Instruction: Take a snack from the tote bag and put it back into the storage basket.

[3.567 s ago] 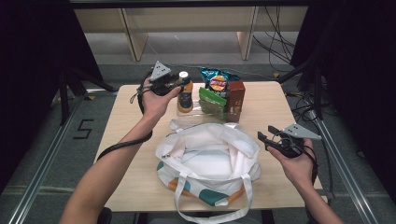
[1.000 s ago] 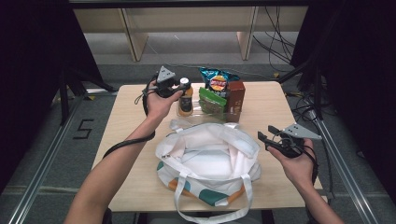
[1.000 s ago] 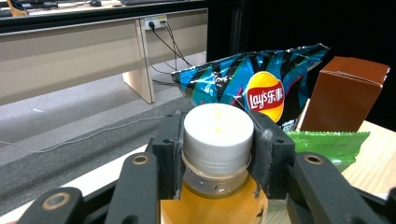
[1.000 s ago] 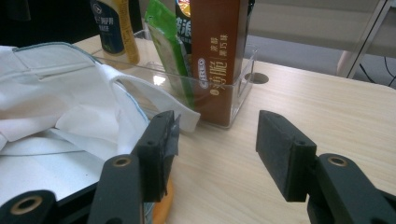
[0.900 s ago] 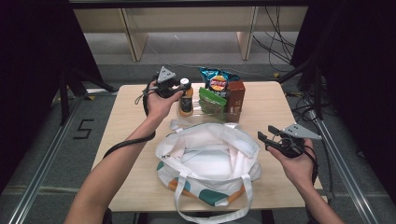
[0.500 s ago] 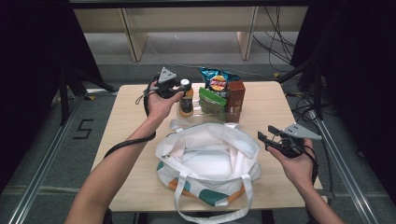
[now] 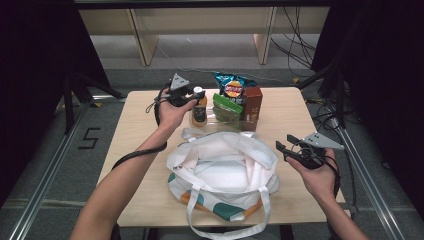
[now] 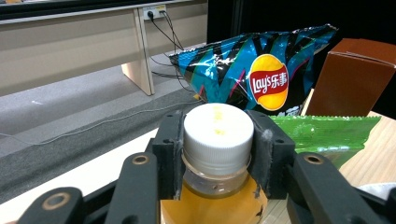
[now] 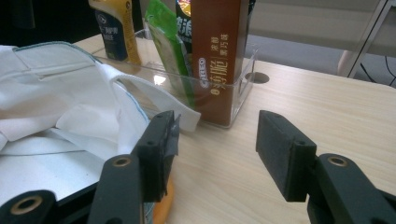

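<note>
Two grippers, one loaded. High view: left gripper [image 7: 192,96] at bottle [image 7: 198,107] standing in clear tray [image 7: 216,121] beyond tote bag [image 7: 222,172]; right gripper [image 7: 286,150] idle beside bag, well apart.

Left gripper view: jaws clenched on white cap [image 8: 218,132] only. Risk: cap turns or slips, bottle swings, knocks chips bag [image 8: 261,70].

Right gripper view: jaws spread, nothing held; bag rim unsupported, mouth may sag.

We see the bottle [image 7: 199,107] leftmost in the clear bin [image 9: 233,100], chip bag [image 7: 231,88] and box [image 7: 252,101] to its right, tote bag [image 7: 222,175] in front.
</note>
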`<action>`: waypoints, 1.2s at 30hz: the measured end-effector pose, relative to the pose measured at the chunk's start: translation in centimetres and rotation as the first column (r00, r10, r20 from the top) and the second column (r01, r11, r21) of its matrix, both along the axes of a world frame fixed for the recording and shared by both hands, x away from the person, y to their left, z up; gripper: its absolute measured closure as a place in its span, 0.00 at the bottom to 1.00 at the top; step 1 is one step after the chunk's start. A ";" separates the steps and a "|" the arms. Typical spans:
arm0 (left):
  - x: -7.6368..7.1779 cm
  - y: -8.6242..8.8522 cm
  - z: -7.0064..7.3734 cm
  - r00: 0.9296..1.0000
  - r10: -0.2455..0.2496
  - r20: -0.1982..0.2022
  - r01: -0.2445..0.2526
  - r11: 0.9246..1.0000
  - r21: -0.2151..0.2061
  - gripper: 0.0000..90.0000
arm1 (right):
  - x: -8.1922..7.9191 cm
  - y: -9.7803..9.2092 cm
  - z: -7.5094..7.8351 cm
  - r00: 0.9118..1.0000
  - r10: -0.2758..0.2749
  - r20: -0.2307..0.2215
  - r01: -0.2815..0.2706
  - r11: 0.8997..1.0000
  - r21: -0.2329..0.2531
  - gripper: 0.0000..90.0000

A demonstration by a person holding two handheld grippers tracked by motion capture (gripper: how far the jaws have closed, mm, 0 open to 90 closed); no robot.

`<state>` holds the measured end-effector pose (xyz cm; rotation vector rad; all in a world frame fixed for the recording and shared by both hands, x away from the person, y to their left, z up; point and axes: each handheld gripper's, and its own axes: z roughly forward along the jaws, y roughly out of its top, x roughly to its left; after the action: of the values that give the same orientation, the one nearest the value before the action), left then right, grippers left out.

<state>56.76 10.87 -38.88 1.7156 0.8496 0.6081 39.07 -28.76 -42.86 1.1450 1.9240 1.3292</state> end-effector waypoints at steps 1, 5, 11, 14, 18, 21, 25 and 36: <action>0.0 0.0 0.0 1.000 0.000 0.000 0.000 1.000 0.003 0.65 | 0.0 0.0 0.0 1.000 0.001 0.001 -0.001 1.000 0.000 0.53; 0.0 0.1 -0.3 1.000 -0.001 -0.007 0.001 1.000 0.009 0.65 | 0.0 0.0 0.0 1.000 0.003 -0.008 -0.003 1.000 -0.004 0.53; 0.1 0.0 -0.7 1.000 -0.002 -0.015 0.003 1.000 0.018 0.65 | 0.0 0.1 -0.1 1.000 -0.002 0.000 0.002 1.000 0.004 0.53; 0.1 0.0 -0.9 1.000 -0.002 -0.019 0.002 1.000 0.019 0.65 | 0.0 0.1 -0.1 1.000 -0.004 0.002 0.004 1.000 0.001 0.53; 0.1 -0.1 -1.1 1.000 -0.002 -0.025 0.002 1.000 0.024 0.65 | 0.1 0.0 -0.1 1.000 0.005 0.005 -0.005 1.000 0.000 0.53; 0.1 -0.1 -1.4 1.000 -0.001 -0.031 0.002 1.000 0.030 0.65 | 0.1 0.0 0.0 1.000 0.006 0.004 -0.006 1.000 -0.005 0.53; 0.2 -0.2 -1.7 0.999 -0.001 -0.036 0.003 0.999 0.039 0.65 | 0.0 0.0 0.0 1.000 0.006 -0.007 -0.006 1.000 -0.003 0.53; 0.1 -0.3 -2.2 0.999 -0.003 -0.045 0.005 0.999 0.041 0.65 | 0.0 0.0 0.0 1.000 0.007 -0.005 -0.007 1.000 -0.006 0.53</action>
<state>56.91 10.59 -41.06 1.7741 0.8705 0.5898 39.08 -28.78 -42.84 1.1402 1.9359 1.3252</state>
